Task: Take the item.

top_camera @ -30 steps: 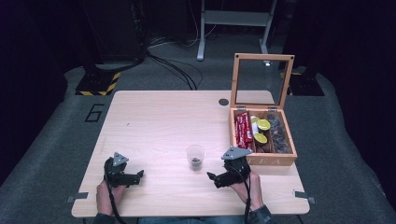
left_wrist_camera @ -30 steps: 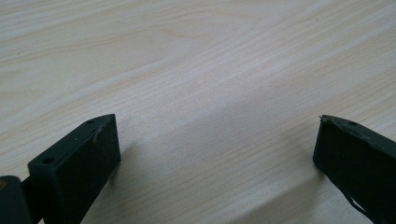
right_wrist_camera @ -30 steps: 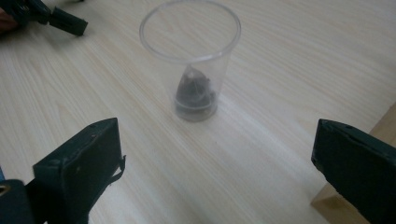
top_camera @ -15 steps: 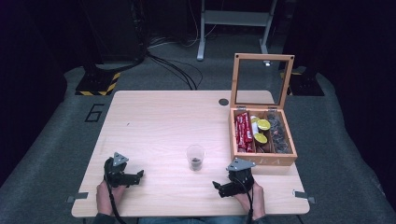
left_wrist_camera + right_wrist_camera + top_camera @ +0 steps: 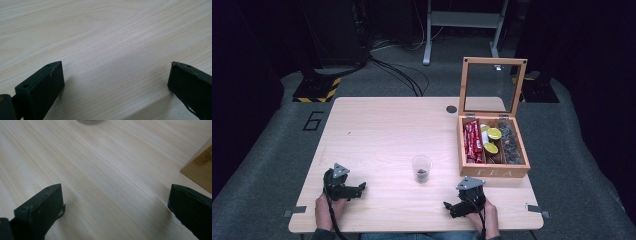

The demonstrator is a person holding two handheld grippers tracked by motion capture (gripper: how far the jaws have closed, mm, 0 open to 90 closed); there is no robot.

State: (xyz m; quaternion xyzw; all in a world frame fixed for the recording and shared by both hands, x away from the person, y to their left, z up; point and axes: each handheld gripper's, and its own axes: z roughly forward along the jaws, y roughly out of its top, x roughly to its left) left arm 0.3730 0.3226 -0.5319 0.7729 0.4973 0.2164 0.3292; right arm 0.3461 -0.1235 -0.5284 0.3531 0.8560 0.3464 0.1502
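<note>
In the high view, the left gripper (image 5: 357,189) lay at the lower left of the frame on the table (image 5: 387,130), held by a hand (image 5: 328,210), its jaws spread and empty. The right gripper (image 5: 451,207) sat at the lower middle-right, near the table's bottom edge, likewise spread with nothing between its jaws, a hand (image 5: 486,220) behind it. A clear plastic cup (image 5: 421,168) with something dark at its bottom stood upright at the centre bottom, between the two grippers and apart from both. A wooden box (image 5: 493,150) with its glass lid raised sat at the right, holding red packets and yellow items. In the left gripper view, the jaws stood wide apart over bare wood. In the right gripper view, the jaws were wide apart, the cup's base (image 5: 90,121) at the top edge and the box corner (image 5: 200,167) at the right.
</note>
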